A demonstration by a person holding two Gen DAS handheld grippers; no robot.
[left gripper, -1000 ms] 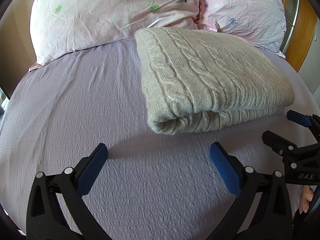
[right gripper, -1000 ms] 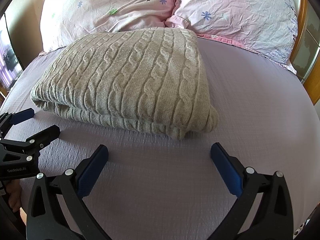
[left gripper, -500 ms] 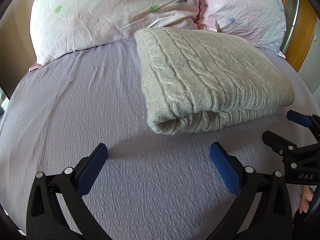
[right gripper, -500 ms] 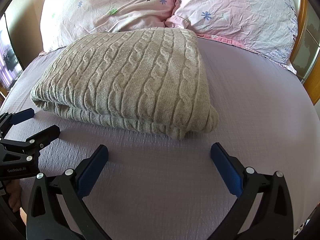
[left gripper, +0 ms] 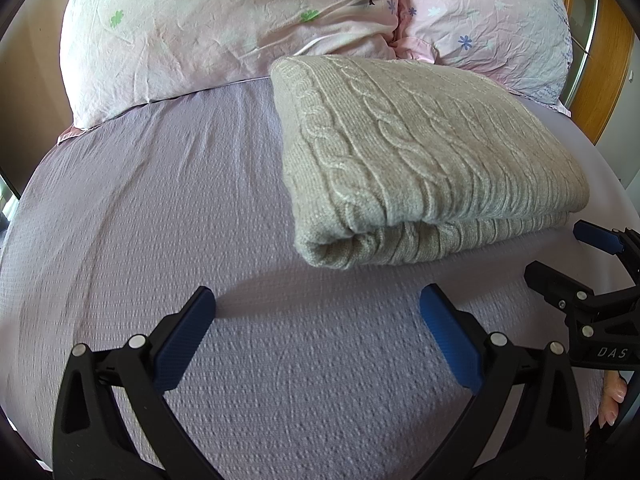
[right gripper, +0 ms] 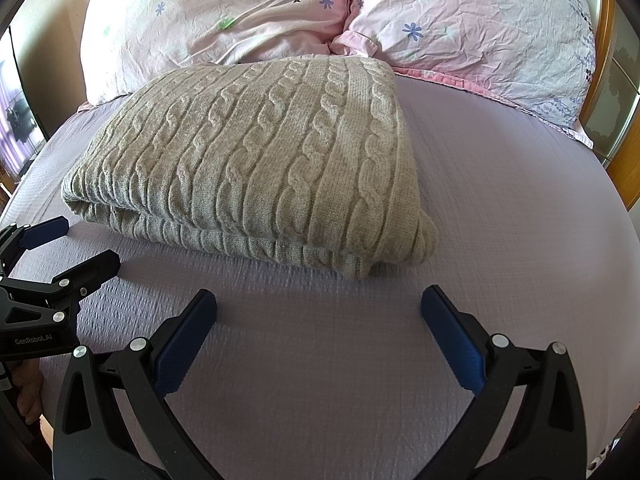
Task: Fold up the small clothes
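Observation:
A beige cable-knit sweater (left gripper: pixel 416 152) lies folded into a thick rectangle on the lilac bed sheet (left gripper: pixel 160 208), just in front of the pillows. It also shows in the right wrist view (right gripper: pixel 264 160). My left gripper (left gripper: pixel 318 320) is open and empty, low over the sheet, short of the sweater's near left corner. My right gripper (right gripper: pixel 318 320) is open and empty, short of the sweater's near right corner. Each gripper shows at the edge of the other's view: the right one (left gripper: pixel 560 256) and the left one (right gripper: pixel 72 244).
Two pink flowered pillows (left gripper: pixel 224 28) (right gripper: pixel 476 32) lean at the head of the bed behind the sweater. A wooden frame (left gripper: pixel 604 60) stands at the right. The lilac sheet (right gripper: pixel 520 216) stretches to both sides of the sweater.

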